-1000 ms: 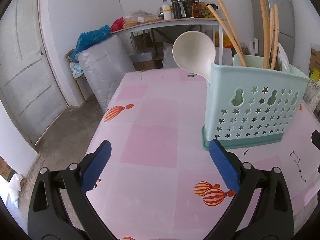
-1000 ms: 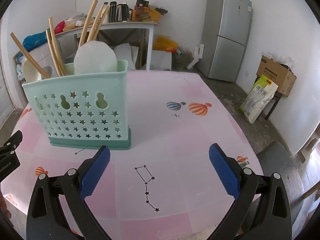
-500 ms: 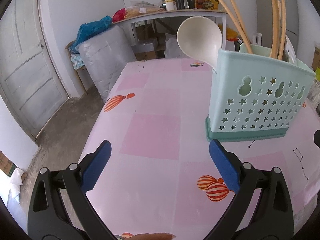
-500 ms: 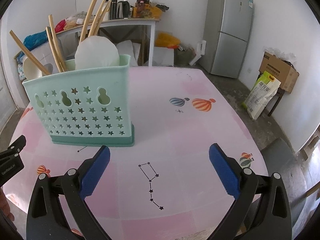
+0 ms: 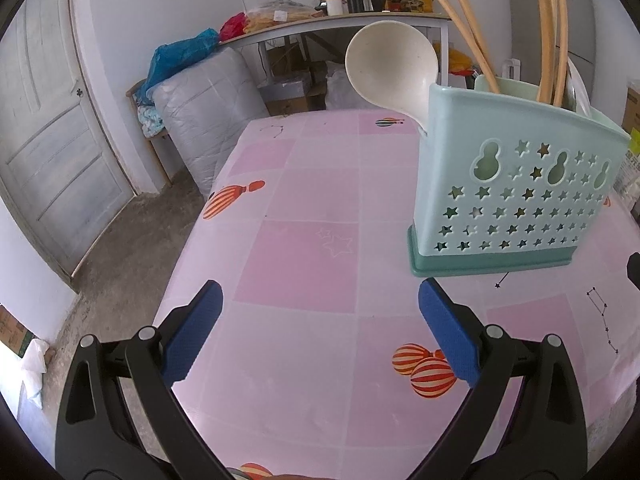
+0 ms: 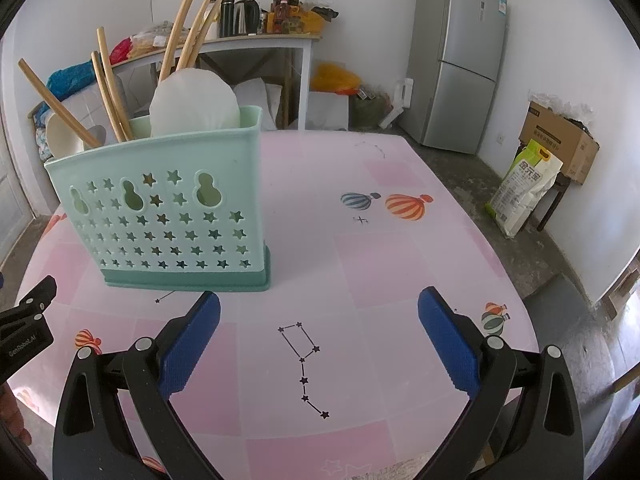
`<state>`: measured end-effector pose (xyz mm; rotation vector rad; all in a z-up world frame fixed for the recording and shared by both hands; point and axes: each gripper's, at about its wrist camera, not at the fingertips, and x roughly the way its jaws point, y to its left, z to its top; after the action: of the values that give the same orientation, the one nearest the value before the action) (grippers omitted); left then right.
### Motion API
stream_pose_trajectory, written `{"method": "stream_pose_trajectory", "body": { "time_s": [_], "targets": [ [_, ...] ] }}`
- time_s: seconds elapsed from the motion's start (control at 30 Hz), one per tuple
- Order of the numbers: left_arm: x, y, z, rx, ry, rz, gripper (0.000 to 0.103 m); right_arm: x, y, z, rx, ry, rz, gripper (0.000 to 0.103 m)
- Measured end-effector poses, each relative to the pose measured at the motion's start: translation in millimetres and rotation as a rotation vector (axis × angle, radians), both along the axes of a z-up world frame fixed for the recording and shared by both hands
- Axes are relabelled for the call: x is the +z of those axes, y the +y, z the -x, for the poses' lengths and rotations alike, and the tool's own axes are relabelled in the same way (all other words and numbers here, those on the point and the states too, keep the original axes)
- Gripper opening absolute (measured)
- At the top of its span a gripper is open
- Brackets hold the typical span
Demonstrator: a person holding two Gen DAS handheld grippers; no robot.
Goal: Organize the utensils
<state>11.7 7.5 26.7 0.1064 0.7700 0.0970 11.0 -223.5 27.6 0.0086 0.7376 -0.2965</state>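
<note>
A mint-green utensil holder (image 5: 516,196) (image 6: 168,208) with star-shaped holes stands upright on the pink table. A white ladle (image 5: 394,66) leans out of its left end, several wooden chopsticks (image 5: 548,32) (image 6: 108,84) stick up from it, and a white spoon bowl (image 6: 194,102) shows above its rim in the right wrist view. My left gripper (image 5: 320,304) is open and empty, low over the table, in front and left of the holder. My right gripper (image 6: 320,312) is open and empty, in front and right of the holder.
The pink tablecloth (image 5: 304,256) (image 6: 380,260) carries balloon and star prints. A door (image 5: 48,136) and wrapped bundles (image 5: 204,108) lie off the table's left edge. A side table with bottles (image 6: 256,20), a fridge (image 6: 460,56), a cardboard box (image 6: 560,144) and a sack (image 6: 524,188) stand beyond.
Both grippers have drawn back and up from the holder, which looks slightly farther off now. Both stay open and empty. The utensils in the holder have not moved.
</note>
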Motion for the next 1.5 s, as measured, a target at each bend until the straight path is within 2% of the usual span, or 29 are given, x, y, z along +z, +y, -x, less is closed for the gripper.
{"method": "stream_pose_trajectory", "body": {
  "time_s": [1.5],
  "targets": [
    [-0.3,4.7,-0.9,0.012,0.017,0.013,0.094,0.1,0.7,1.9,0.003,-0.003,-0.005,0.096]
  ]
}}
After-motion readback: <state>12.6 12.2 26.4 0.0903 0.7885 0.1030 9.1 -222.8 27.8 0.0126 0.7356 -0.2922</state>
